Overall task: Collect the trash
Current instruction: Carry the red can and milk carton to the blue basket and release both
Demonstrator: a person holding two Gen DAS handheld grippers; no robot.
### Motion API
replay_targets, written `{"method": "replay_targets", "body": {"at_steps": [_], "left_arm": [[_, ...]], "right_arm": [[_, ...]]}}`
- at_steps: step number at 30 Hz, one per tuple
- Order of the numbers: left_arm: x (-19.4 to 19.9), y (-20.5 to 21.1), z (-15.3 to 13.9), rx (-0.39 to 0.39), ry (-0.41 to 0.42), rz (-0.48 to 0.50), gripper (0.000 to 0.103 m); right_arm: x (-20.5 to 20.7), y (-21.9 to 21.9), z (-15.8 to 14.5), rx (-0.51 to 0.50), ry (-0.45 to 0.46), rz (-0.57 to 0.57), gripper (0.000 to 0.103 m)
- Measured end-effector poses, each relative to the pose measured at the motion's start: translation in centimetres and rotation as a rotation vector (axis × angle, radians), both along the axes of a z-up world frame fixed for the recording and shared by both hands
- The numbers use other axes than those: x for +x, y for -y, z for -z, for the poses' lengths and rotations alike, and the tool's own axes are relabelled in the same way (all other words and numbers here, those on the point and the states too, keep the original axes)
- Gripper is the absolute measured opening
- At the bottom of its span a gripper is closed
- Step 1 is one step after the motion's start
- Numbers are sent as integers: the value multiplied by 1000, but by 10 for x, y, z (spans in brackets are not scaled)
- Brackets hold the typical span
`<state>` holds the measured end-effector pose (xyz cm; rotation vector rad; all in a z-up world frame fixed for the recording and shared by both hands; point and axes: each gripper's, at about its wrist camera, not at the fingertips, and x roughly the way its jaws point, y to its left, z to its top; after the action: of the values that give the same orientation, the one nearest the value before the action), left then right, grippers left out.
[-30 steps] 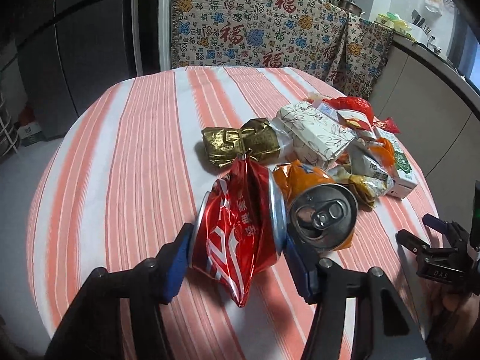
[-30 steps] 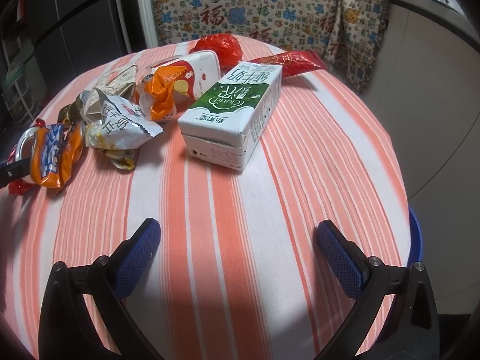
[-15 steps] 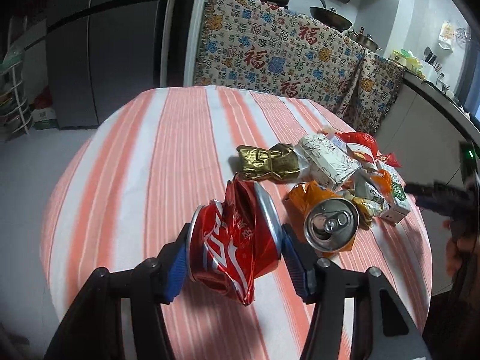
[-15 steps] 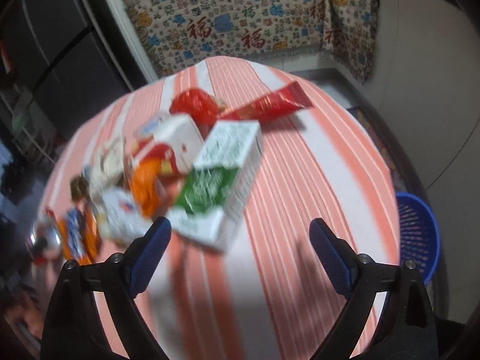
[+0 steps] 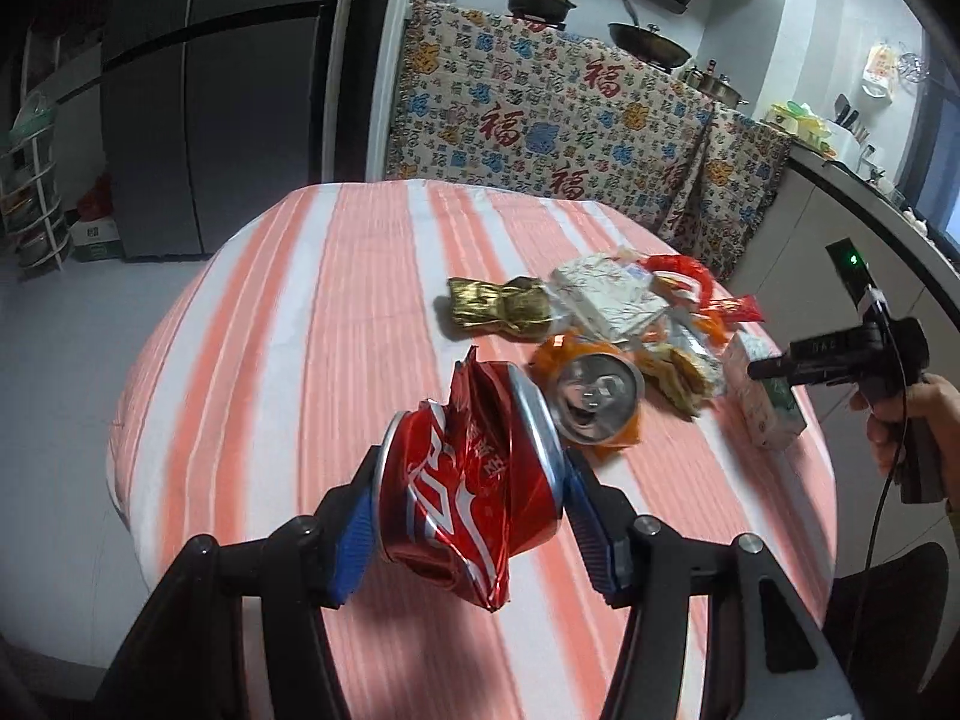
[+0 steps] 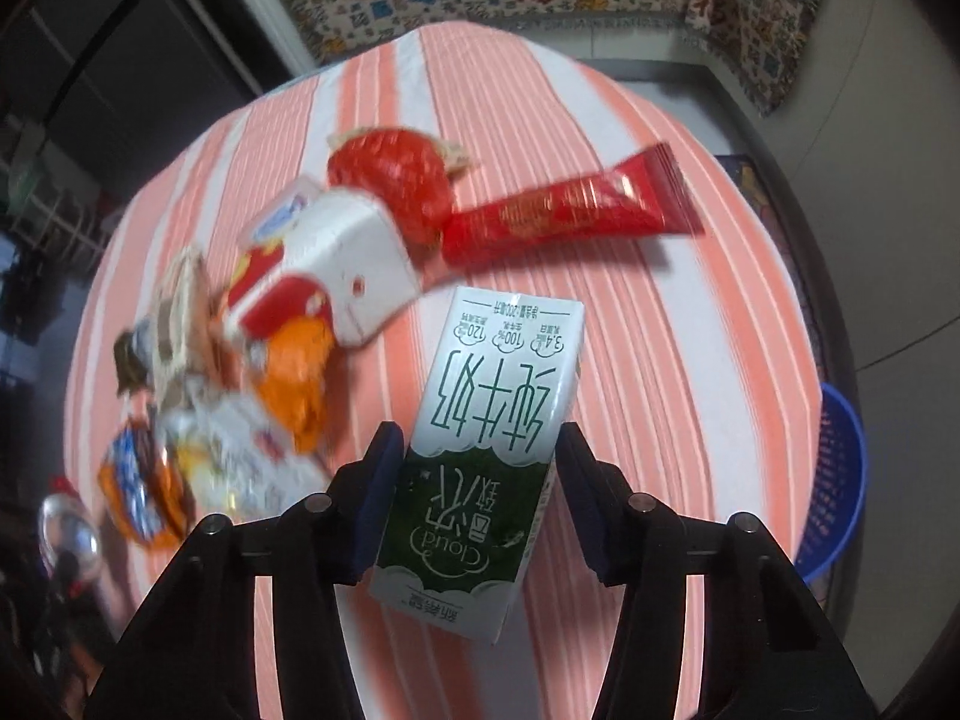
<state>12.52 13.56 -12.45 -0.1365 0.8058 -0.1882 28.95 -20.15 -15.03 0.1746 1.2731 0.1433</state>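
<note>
My left gripper [image 5: 471, 516] is shut on a crushed red soda can [image 5: 471, 480] and holds it above the striped table [image 5: 336, 324]. My right gripper [image 6: 480, 498] has its blue pads on both sides of a green and white milk carton [image 6: 486, 438]; the carton looks pinched between them. The right gripper also shows in the left wrist view [image 5: 840, 354], next to the carton [image 5: 762, 396]. A heap of trash lies on the table: an orange can [image 5: 591, 396], a gold wrapper [image 5: 501, 312], a white box [image 5: 606, 294], a red wrapper [image 6: 564, 210] and a white and red carton [image 6: 324, 258].
A blue basket [image 6: 834, 480] stands on the floor right of the table. A patterned cloth [image 5: 540, 120] covers the cabinet behind the table. A dark fridge [image 5: 198, 96] stands at the back left. A kitchen counter [image 5: 870, 198] runs along the right.
My left gripper has lifted the red can up and back from the table. My right gripper has moved forward and closed around the milk carton.
</note>
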Motion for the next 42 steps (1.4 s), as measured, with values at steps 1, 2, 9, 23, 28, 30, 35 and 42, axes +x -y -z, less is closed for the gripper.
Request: {"method": "replay_targets", "body": {"at_steps": [1, 2, 9, 23, 28, 30, 35, 42], "left_arm": [[-2, 6, -2, -3, 3, 10, 58], [-4, 13, -4, -5, 5, 24, 58], [-6, 74, -21, -4, 30, 139, 58], [14, 271, -22, -48, 14, 479, 58], [28, 353, -9, -92, -24, 581, 58], [35, 375, -2, -105, -45, 598, 58], [55, 439, 23, -87, -88, 636, 58], [70, 498, 61, -67, -149, 672, 58]], "right_arm": [[-8, -1, 1, -15, -15, -36, 54], [-12, -2, 0, -22, -22, -57, 55], [-44, -2, -13, -75, 78, -95, 54], [-87, 142, -61, 9, 243, 44, 53], [-96, 222, -44, -17, 226, 169, 53], [-99, 247, -35, -19, 214, 202, 53], [-101, 299, -4, 0, 180, 271, 53], [-98, 346, 40, 48, 146, 350, 53]]}}
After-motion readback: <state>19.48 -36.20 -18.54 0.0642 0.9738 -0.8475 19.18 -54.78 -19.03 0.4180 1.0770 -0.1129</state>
